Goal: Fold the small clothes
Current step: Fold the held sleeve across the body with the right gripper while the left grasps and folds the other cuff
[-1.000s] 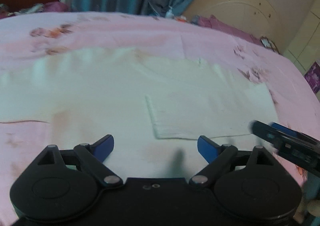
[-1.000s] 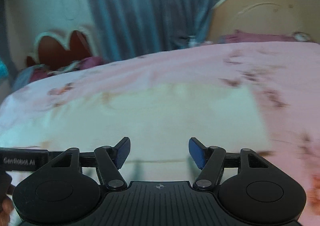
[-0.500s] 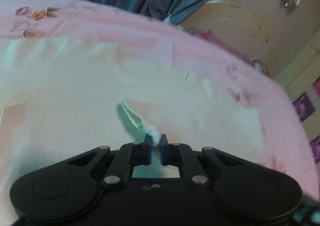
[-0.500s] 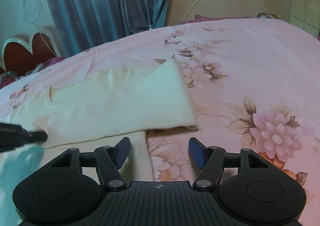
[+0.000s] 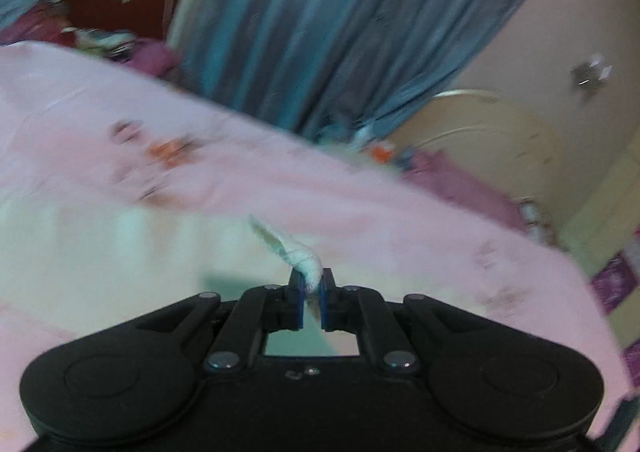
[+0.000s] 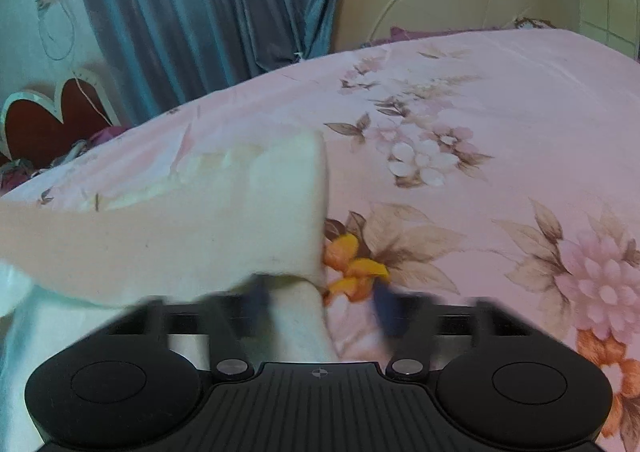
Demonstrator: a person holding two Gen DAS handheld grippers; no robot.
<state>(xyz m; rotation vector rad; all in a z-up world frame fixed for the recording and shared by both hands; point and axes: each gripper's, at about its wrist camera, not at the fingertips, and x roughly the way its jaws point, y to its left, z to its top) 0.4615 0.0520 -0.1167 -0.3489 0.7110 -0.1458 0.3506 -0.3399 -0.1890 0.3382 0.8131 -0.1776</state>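
A pink flowered bedspread (image 6: 500, 100) covers the bed, with blue curtains (image 6: 224, 4) hanging behind it. On the bedspread lies a cream garment (image 6: 168, 236), partly folded, one layer doubled over toward the near side.

The left gripper (image 5: 311, 292) is clamped tight on a bunched corner of the garment (image 5: 296, 252), which twists up out of the blue pads and is lifted clear of the bedspread (image 5: 400, 220).

The right gripper (image 6: 320, 304) is blurred; its jaws have just been closing, with the garment's near right corner between them, though whether the pads already press on the cloth cannot be told.

To do this fold well, the right grip probably needs to be firm before lifting. Both corners should then travel together at equal height, so the edge stays straight and the layers land square.
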